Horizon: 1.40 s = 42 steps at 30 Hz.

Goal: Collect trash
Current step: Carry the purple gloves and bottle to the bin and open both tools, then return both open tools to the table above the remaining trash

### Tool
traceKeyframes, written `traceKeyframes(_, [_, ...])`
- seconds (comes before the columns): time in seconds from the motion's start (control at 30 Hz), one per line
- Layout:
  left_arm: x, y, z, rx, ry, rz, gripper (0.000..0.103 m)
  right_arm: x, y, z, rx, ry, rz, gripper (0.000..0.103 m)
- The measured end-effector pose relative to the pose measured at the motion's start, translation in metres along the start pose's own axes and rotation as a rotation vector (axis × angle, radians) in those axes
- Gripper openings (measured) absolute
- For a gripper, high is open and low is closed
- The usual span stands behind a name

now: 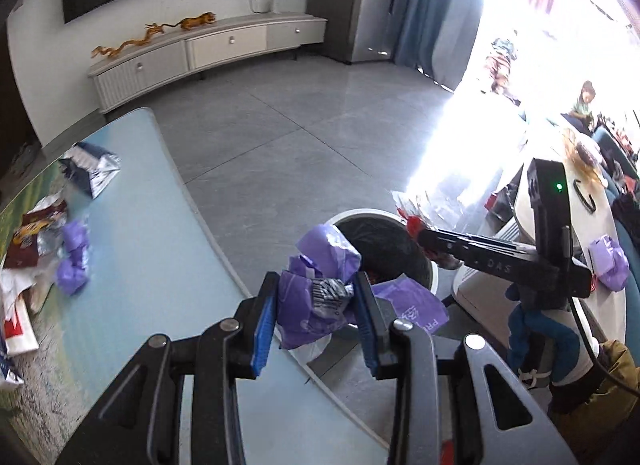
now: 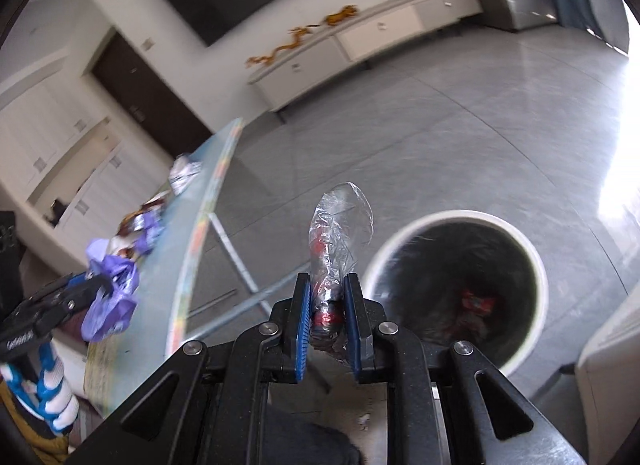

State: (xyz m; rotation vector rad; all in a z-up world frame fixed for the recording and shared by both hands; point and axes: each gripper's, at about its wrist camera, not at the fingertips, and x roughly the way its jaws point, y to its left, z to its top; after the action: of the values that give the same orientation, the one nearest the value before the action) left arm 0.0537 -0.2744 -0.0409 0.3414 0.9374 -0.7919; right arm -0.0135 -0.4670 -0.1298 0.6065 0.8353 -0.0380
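My left gripper (image 1: 317, 285) is shut on a crumpled purple wrapper (image 1: 320, 257) and holds it at the table's edge, just in front of the round white trash bin (image 1: 430, 269). My right gripper (image 2: 326, 285) is shut on a clear plastic wrapper with red print (image 2: 340, 225), held above the floor just left of the bin (image 2: 540, 265). The bin has a dark liner and red trash inside (image 2: 476, 303). The right gripper also shows in the left wrist view (image 1: 416, 231), over the bin's far rim. The left gripper shows in the right wrist view (image 2: 98, 285).
On the pale blue table (image 1: 152, 249) lie a purple wrapper (image 1: 74, 261), a red snack bag (image 1: 32, 237), a blue and silver bag (image 1: 92, 169) and white paper (image 1: 16, 317). A white table with another purple wrapper (image 1: 608, 261) stands to the right. A TV cabinet (image 1: 208, 49) lines the far wall.
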Motion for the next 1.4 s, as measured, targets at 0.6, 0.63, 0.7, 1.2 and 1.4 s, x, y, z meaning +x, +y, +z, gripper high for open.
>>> traceKeyframes(0.6, [0.130,-0.058,0.051,0.006,0.153,-0.058,0.050,0.006,-0.062,0.021,0.054,0.001,-0.177,0.041])
traceKeyframes(0.63, [0.131,-0.057,0.052,-0.002,0.154,-0.067,0.053,0.002,-0.064,0.022,0.057,-0.005,-0.186,0.041])
traceKeyframes(0.7, [0.131,-0.056,0.054,-0.010,0.151,-0.079,0.056,-0.006,-0.064,0.022,0.061,-0.022,-0.201,0.042])
traceKeyframes(1.2, [0.041,-0.005,0.042,-0.084,-0.031,-0.082,0.056,-0.038,-0.027,0.028,0.017,-0.108,-0.178,0.044])
traceKeyframes(1.4, [-0.008,0.027,0.021,-0.117,-0.095,-0.026,0.056,-0.041,0.016,0.030,-0.052,-0.118,-0.142,0.045])
